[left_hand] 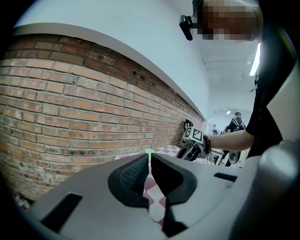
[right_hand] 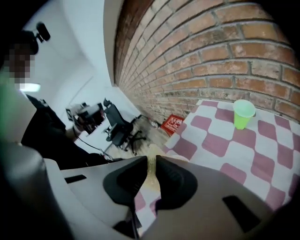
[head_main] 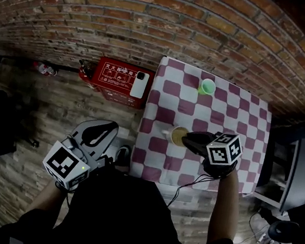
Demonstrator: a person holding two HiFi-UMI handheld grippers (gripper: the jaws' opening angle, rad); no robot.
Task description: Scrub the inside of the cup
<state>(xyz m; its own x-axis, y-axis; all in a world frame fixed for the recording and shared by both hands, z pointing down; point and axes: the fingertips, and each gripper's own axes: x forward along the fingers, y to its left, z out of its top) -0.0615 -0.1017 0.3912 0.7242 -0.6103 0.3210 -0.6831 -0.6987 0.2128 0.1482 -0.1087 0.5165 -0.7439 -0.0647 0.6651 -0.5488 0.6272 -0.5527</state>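
Observation:
A pale cup (head_main: 178, 135) with a tan inside stands near the front of the checked table (head_main: 228, 110). My right gripper (head_main: 186, 137) reaches to its rim from the right. In the right gripper view its jaws (right_hand: 152, 161) are nearly closed on a thin yellowish pad (right_hand: 152, 174); the cup's pale rim (right_hand: 180, 158) shows just past the tips. A green cup (head_main: 207, 87) (right_hand: 243, 113) stands at the far side of the table. My left gripper (head_main: 103, 132) (left_hand: 150, 158) hangs off the table's left side, shut and empty. The right gripper (left_hand: 194, 143) shows beyond it.
A red box (head_main: 120, 80) with a white item (head_main: 139, 84) on it stands on the floor against the brick wall (head_main: 127, 24). An office chair (right_hand: 120, 125) and desks stand behind. Dark equipment (head_main: 299, 169) sits right of the table.

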